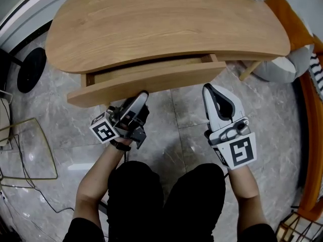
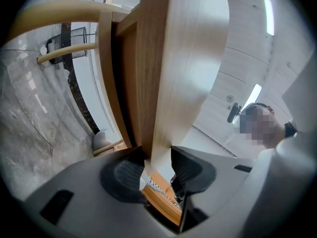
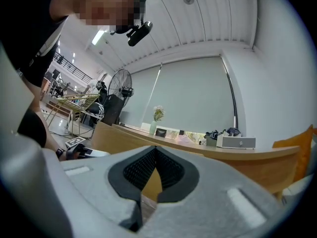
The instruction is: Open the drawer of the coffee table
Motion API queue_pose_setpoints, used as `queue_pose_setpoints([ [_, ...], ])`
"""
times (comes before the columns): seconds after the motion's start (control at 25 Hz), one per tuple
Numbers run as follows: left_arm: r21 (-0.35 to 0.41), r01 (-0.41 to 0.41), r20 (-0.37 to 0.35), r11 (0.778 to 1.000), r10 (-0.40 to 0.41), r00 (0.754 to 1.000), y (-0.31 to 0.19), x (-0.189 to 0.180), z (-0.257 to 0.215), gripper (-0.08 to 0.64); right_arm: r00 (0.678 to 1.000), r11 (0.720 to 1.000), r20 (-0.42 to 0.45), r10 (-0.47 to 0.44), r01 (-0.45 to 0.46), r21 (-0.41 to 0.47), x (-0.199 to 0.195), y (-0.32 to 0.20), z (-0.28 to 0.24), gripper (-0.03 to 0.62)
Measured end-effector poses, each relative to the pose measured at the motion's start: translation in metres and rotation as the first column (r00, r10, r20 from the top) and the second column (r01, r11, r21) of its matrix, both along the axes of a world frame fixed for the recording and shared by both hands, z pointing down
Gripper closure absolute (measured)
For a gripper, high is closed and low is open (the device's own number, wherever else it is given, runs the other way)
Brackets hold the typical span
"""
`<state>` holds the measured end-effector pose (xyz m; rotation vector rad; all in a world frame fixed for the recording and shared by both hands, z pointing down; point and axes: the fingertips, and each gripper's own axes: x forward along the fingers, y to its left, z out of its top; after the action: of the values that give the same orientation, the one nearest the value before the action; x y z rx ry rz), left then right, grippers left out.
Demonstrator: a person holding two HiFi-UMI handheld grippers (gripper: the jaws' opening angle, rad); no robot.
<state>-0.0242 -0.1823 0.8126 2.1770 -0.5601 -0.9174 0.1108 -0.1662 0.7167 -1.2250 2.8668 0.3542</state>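
— Nearest the person first: what are the two tools doing?

— The left gripper (image 1: 143,97), at about 11 o'clock from where the person sits, is pinching the lower lip of the curved pale-wood drawer front (image 1: 151,84). The board fills the gap from pad to pad. The right gripper (image 1: 208,87), at 1 o'clock, has its jaws pressed together on nothing, near the front's right end. I can't tell whether it touches.

— And the drawer?

— At 12 o'clock, part-way out from under the kidney-shaped light-wood coffee table (image 1: 166,24), with more travel left, I'd judge.

— How will it handle?

— It's a stiff board that won't flex, but the finish is smooth, so the pads could slip. It's probably light on its runners. The hold is about mid-span, which is a good spot, and a straight, level pull should keep it from jamming.
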Motion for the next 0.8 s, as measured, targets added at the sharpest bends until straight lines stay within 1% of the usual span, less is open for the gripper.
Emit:
queue_pose_setpoints([
  [0.08,-0.001,-0.016,0.015,1.0,0.016,1.0,0.005,0.003,0.001,0.41,1.0,1.0,-0.018,-0.001,0.001,0.002,0.004,0.002,0.002,0.588],
  [0.2,-0.009,-0.037,0.045,0.999,0.038,0.998,0.012,0.008,0.003,0.408,0.999,1.0,0.029,0.014,-0.014,0.003,0.007,0.002,-0.009,0.588],
  [0.36,-0.01,-0.049,0.089,0.999,0.05,0.995,0.021,0.009,0.006,0.408,1.0,1.0,-0.003,0.0,0.0,0.011,0.011,0.006,-0.002,0.588],
  [0.44,-0.004,-0.055,0.095,0.998,0.055,0.994,0.024,0.011,0.005,0.414,1.0,1.0,0.002,0.005,-0.005,0.0,0.015,0.008,0.0,0.588],
  [0.56,0.008,-0.063,0.097,0.998,0.062,0.993,0.029,0.011,0.003,0.419,0.999,0.999,0.038,0.03,-0.029,-0.019,0.021,0.01,-0.001,0.588],
  [0.72,0.021,-0.067,0.114,0.998,0.065,0.991,0.034,0.013,0.003,0.42,0.999,0.999,-0.003,0.043,-0.043,-0.025,0.036,0.013,0.01,0.588],
  [0.8,0.032,-0.07,0.133,0.997,0.065,0.989,0.038,0.015,0.003,0.425,0.998,0.998,-0.001,0.055,-0.055,-0.032,0.041,0.014,0.013,0.588],
])
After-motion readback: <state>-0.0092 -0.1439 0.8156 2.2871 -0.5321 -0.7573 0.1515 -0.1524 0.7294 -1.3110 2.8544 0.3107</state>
